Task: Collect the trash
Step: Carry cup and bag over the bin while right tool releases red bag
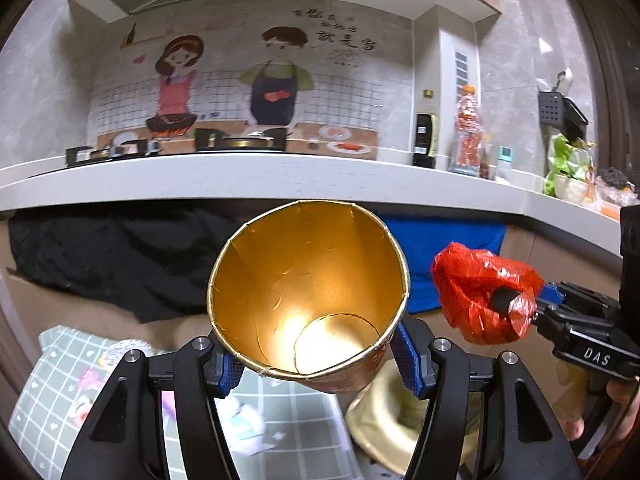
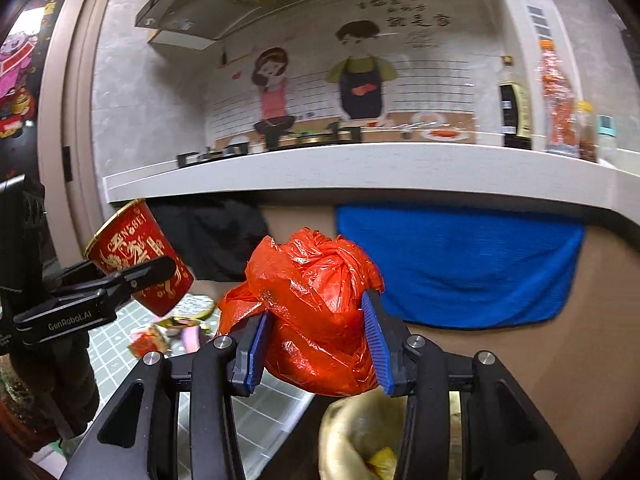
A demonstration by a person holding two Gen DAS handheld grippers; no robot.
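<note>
My left gripper [image 1: 316, 360] is shut on a paper cup [image 1: 308, 292], gold inside and red outside, tilted with its empty mouth toward the camera. The cup also shows in the right wrist view [image 2: 136, 256], at the left, clamped by the left gripper [image 2: 152, 276]. My right gripper [image 2: 316, 340] is shut on a crumpled red plastic bag [image 2: 316, 312]. That bag [image 1: 484, 292] hangs in the right gripper [image 1: 516, 304] just right of the cup. Both are held above a trash bin lined with a pale yellow bag [image 2: 360, 436].
A white kitchen counter [image 1: 280, 180] with a gas stove [image 1: 176, 146] and bottles [image 1: 468, 132] runs across the back. A blue towel [image 2: 460, 264] and black cloth [image 1: 120, 256] hang under it. A green checked mat [image 1: 52, 400] with scattered wrappers [image 2: 152, 340] lies at lower left.
</note>
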